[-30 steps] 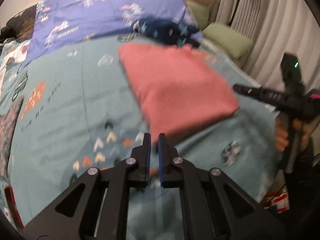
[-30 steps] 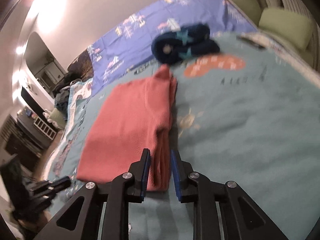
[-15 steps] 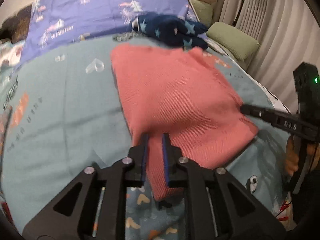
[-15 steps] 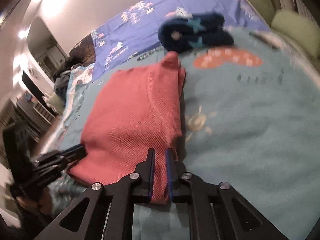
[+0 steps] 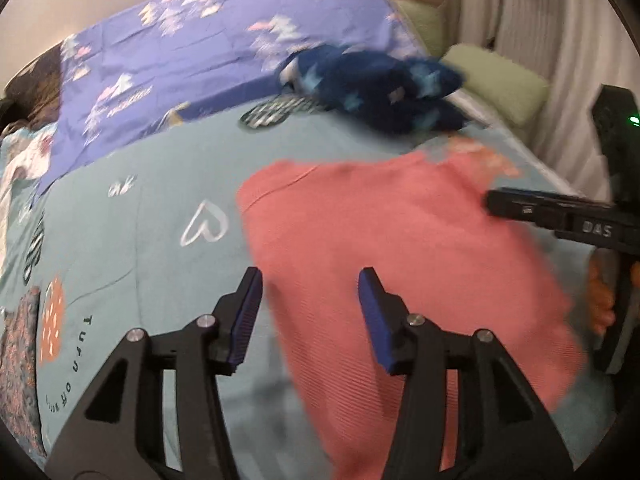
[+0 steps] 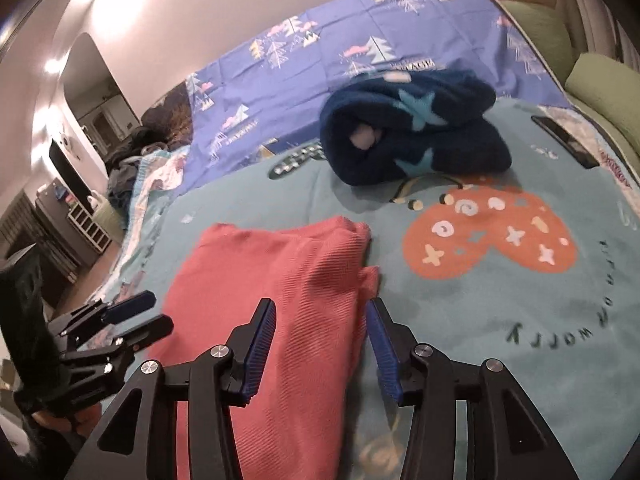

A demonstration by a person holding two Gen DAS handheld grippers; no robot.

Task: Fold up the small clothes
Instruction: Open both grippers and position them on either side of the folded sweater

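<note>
A bed fills the room, spread with a teal printed blanket (image 6: 500, 312) and a purple tree-patterned sheet (image 6: 320, 60) beyond it, under a plain pale wall (image 6: 224, 4). Green cushions (image 5: 500, 80) sit against pleated curtains (image 5: 560, 20) at the far side. An arched doorway (image 6: 96, 96) opens under bright ceiling lights (image 6: 52, 66), beside dark shelving (image 6: 80, 224).

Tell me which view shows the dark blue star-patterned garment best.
The right wrist view: the dark blue star-patterned garment sits sharp and whole on the teal blanket, its stars clear. The left wrist view shows it smaller, farther off and motion-blurred.
</note>
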